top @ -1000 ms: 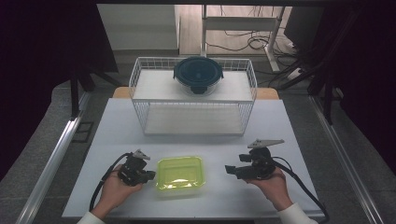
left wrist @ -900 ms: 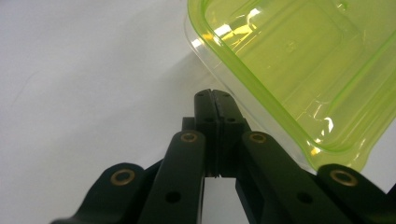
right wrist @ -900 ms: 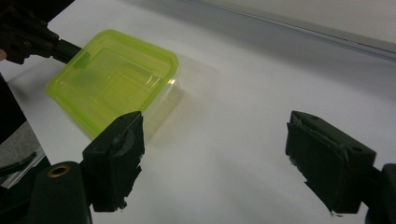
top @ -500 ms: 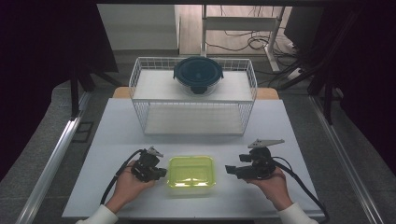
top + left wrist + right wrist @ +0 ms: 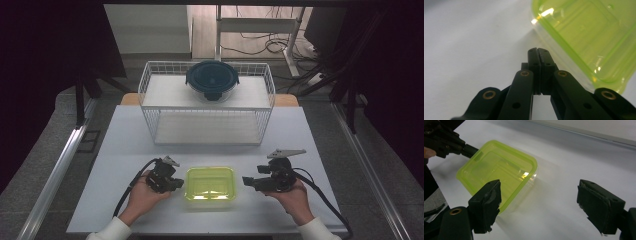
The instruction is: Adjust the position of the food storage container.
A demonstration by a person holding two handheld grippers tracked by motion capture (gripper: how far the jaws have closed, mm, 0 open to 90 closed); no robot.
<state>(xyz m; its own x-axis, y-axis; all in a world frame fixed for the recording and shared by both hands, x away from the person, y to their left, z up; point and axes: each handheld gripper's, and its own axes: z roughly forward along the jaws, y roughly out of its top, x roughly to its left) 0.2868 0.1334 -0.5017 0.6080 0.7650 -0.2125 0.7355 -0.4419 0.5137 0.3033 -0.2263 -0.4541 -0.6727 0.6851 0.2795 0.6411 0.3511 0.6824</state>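
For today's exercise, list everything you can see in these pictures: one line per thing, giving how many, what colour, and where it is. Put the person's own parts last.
Table: one, white, under everything listed here.
Container: one, translucent yellow-green with a lid, near edge of the table, between the two grippers.
Wire basket: one, white, far half of the table.
Round container: one, dark blue-green lid, on top of the wire basket at the back.
Cables: several, dark, on the floor beyond the table.
Left gripper: one, black, jaws shut, tips against the container's left side.
Right gripper: one, black, jaws open, just right of the container.
Left hand: one, holding the left gripper.
Right hand: one, holding the right gripper.
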